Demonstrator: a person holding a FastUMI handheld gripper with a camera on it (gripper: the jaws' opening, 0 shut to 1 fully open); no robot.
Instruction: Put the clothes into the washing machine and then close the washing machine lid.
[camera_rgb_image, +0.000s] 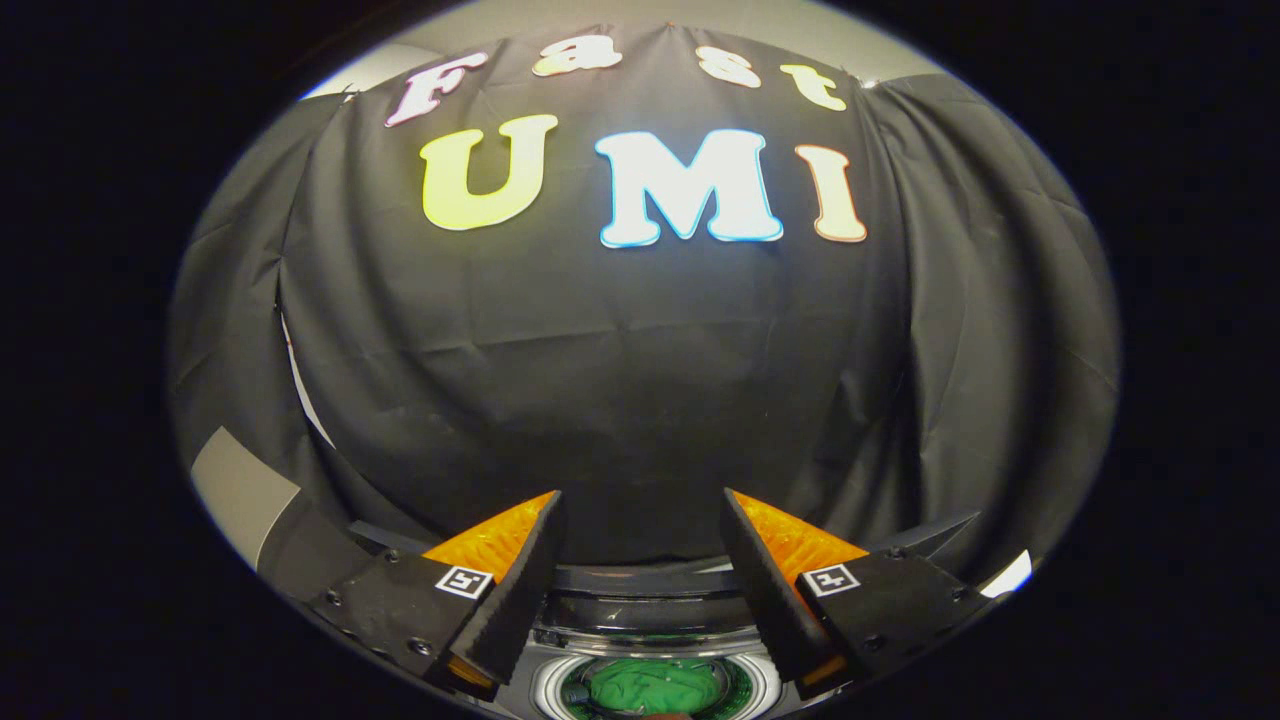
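Black cloth wall (640, 400) beyond the parted, empty tongs (640, 560); green clothes (650, 686) in washing machine (650, 625) below

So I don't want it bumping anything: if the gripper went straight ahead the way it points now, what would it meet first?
Probably the black cloth wall. The gripper is open, holding nothing, and aims above the washing machine, whose drum with the green clothes lies below, between the fingers. The way looks free until the cloth, though depth is unclear.
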